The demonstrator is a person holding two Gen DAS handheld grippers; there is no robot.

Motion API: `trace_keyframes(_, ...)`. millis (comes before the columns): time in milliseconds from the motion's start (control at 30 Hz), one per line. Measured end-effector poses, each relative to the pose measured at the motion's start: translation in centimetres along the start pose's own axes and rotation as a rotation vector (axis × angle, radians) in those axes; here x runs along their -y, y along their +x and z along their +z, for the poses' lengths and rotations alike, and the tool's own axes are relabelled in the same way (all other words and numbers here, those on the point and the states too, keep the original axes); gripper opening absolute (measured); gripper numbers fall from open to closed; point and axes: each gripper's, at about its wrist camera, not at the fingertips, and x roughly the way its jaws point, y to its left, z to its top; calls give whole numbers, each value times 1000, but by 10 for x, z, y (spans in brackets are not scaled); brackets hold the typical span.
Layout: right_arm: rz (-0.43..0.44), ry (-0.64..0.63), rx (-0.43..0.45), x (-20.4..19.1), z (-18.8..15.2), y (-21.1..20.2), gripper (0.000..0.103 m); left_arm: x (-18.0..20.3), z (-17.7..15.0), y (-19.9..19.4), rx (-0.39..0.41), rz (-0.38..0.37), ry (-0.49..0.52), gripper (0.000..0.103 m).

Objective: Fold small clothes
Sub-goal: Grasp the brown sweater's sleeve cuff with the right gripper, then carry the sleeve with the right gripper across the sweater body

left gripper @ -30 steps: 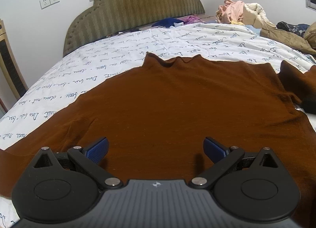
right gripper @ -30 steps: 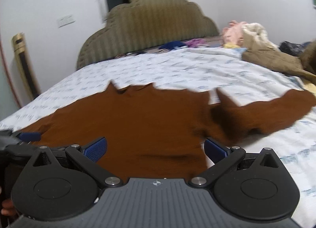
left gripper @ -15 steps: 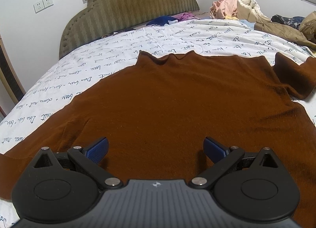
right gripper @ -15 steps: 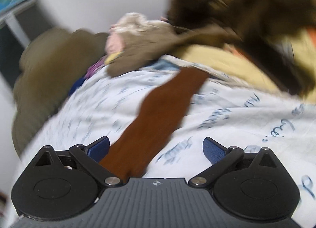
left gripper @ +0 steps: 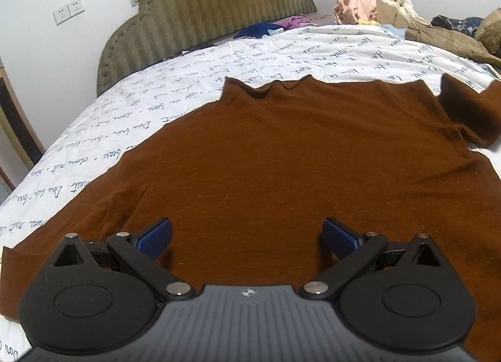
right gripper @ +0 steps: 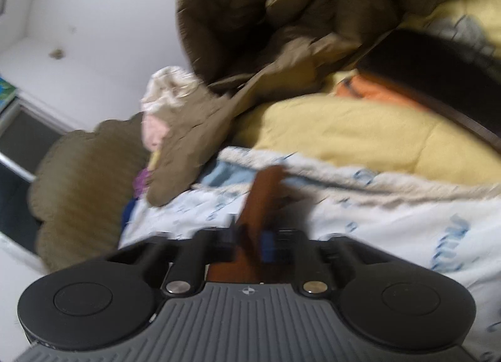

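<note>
A brown long-sleeved top (left gripper: 281,155) lies flat on the script-printed bedsheet (left gripper: 188,86). The right gripper (right gripper: 250,241) has just swung to the far right and pinched shut on the top's right sleeve (right gripper: 263,192), ready to fold it inward. The left gripper (left gripper: 247,235) hovers over the near hem, jaws spread and empty.

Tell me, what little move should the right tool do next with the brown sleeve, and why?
Probably lift the sleeve and carry it across onto the brown sweater. The right tool has just closed on the sleeve, which stretches away over the printed bedsheet. The sweater's body lies flat and spread, and the left tool waits open above it.
</note>
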Motion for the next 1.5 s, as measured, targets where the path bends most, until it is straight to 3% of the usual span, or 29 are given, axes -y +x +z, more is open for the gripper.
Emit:
trace_keyframes(200,-233,-298,290,-35,6,-51,11,-21,0,3,-7,16,-61,103)
trace_keyframes(300,-310,-422,460,-55,12,-84,11,-31,0,3,-8,25,-93,103)
trace_keyframes(367,-305,-506,521,-71,10,-100,11,-36,-1,4,-12,22,-115,103)
trace_keyframes(467,-237,-700,541,-104,-18,-112,11,-40,-3,2,-10,22,-125,103)
trace_keyframes(600,-56,-863,429,-143,-79,-113,11,-44,-5,0,-6,27,-128,103)
trace_keyframes(767,142,-1008,209,-187,-166,-99,11,-58,-9,0,-12,39,-160,103)
trace_keyframes(933,259,-1116,36,-226,-245,-87,11,-70,-12,2,-26,42,-195,103)
trace_keyframes(1100,316,-1148,-78,-249,-302,-92,11,-78,-16,3,-34,54,-211,103)
trace_keyframes(1267,310,-1126,-202,-259,-335,-91,11,-86,-20,4,-44,52,-235,103)
trace_keyframes(1500,337,-1176,-249,-276,-376,-85,11,-92,-23,4,-52,58,-242,103)
